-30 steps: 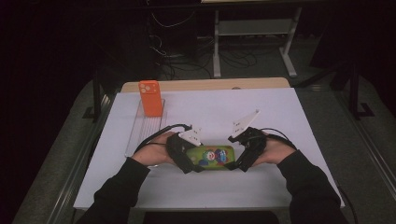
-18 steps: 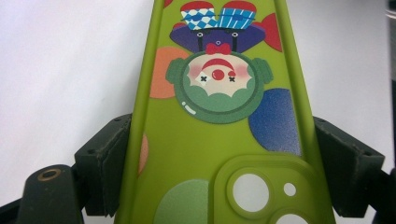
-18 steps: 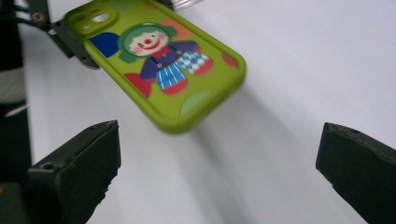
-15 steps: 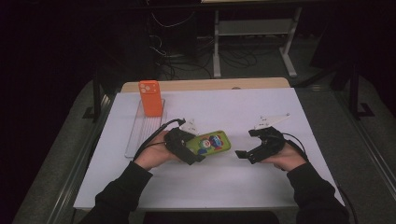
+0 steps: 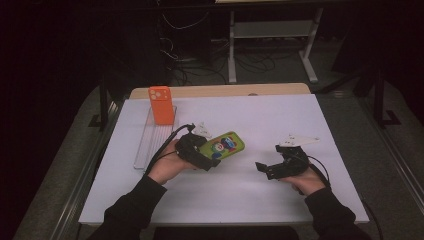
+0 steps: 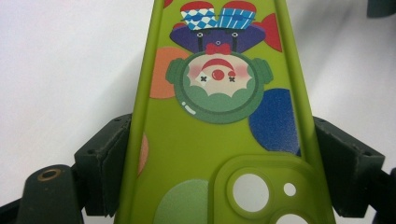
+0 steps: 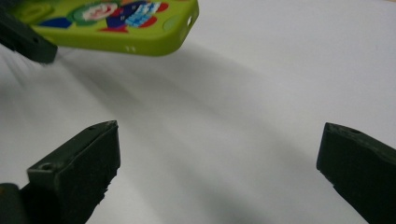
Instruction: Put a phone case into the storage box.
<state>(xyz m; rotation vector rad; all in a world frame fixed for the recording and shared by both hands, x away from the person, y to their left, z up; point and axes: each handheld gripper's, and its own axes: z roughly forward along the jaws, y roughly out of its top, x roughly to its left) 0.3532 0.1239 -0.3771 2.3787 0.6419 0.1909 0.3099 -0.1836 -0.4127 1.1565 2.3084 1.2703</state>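
A lime-green phone case [image 5: 223, 146] with a cartoon clown print is held off the white table, tilted up to the right. My left gripper [image 5: 204, 156] is shut on its camera-cutout end; in the left gripper view both black pads [image 6: 103, 169] press the long edges of the case [image 6: 217, 140]. My right gripper [image 5: 265, 169] rests low near the table to the right of the case, apart from it, jaws wide open and empty. In the right gripper view the case's free end [image 7: 116, 23] hangs at upper left, beyond the open fingertips [image 7: 79, 172].
An orange phone case [image 5: 160, 105] stands upright at the far end of a clear tray [image 5: 150, 142] on the left of the white table [image 5: 280, 120]. The table's wooden edge [image 5: 225, 90] and dark floor with stands lie behind.
My right gripper let go of the green case and moved right and down toward the table. The left gripper kept the case and tilted its free end upward.
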